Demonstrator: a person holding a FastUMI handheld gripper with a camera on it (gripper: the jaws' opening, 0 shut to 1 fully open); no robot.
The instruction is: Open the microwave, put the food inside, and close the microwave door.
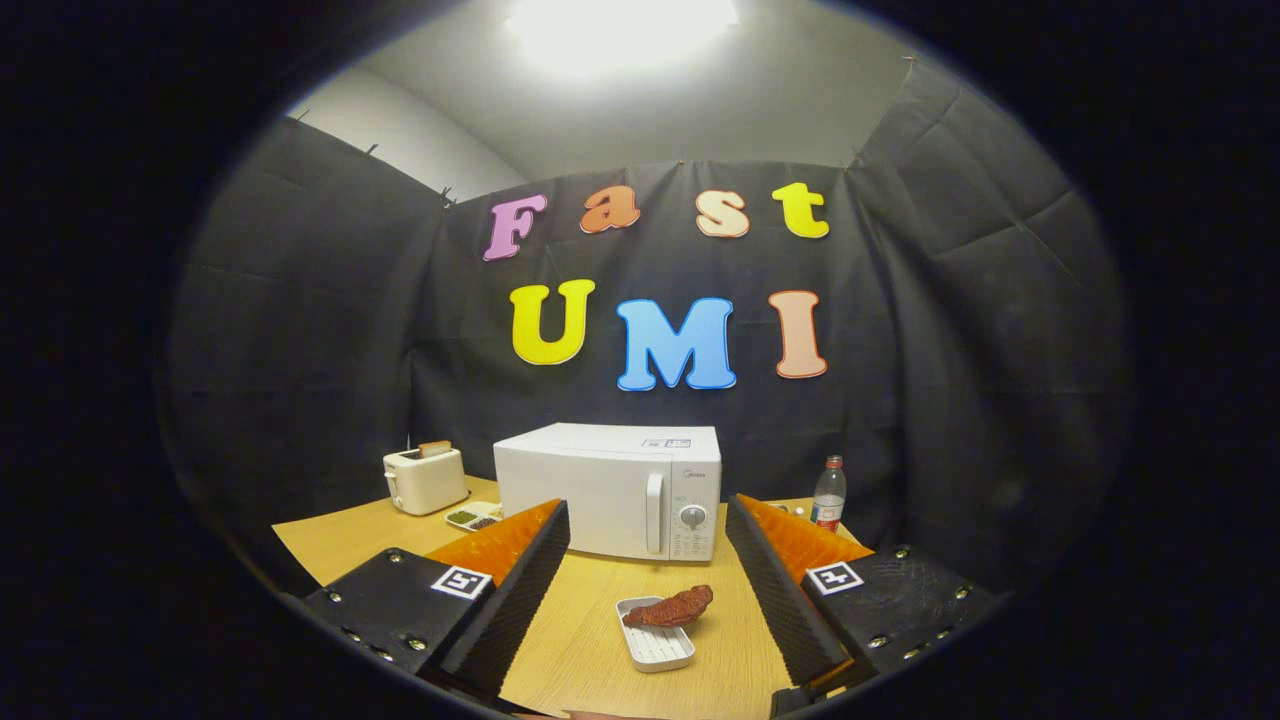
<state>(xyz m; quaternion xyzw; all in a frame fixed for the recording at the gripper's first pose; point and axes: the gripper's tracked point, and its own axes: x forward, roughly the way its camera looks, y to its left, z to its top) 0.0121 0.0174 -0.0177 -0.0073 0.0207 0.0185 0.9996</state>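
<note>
Claw (pixel 648 560) spread wide above the food (pixel 669 608), the microwave (pixel 610 490) closed, its handle (pixel 654 514) likely next.

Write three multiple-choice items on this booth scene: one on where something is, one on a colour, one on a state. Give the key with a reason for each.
1. Where is the food?
A. On a small white tray between the fingers
B. Inside the microwave
C. On top of the toaster

2. What colour is the bottle cap?
A. Blue
B. Red
C. Green

3. How is the microwave door?
A. Wide open
B. Removed
C. Closed

Key:
1 A, the reddish-brown food lies across the tray on the table, ahead of the microwave, within the open gripper.
2 B, the cap is red, beside the microwave.
3 C, the door sits flush, handle facing forward.
</note>
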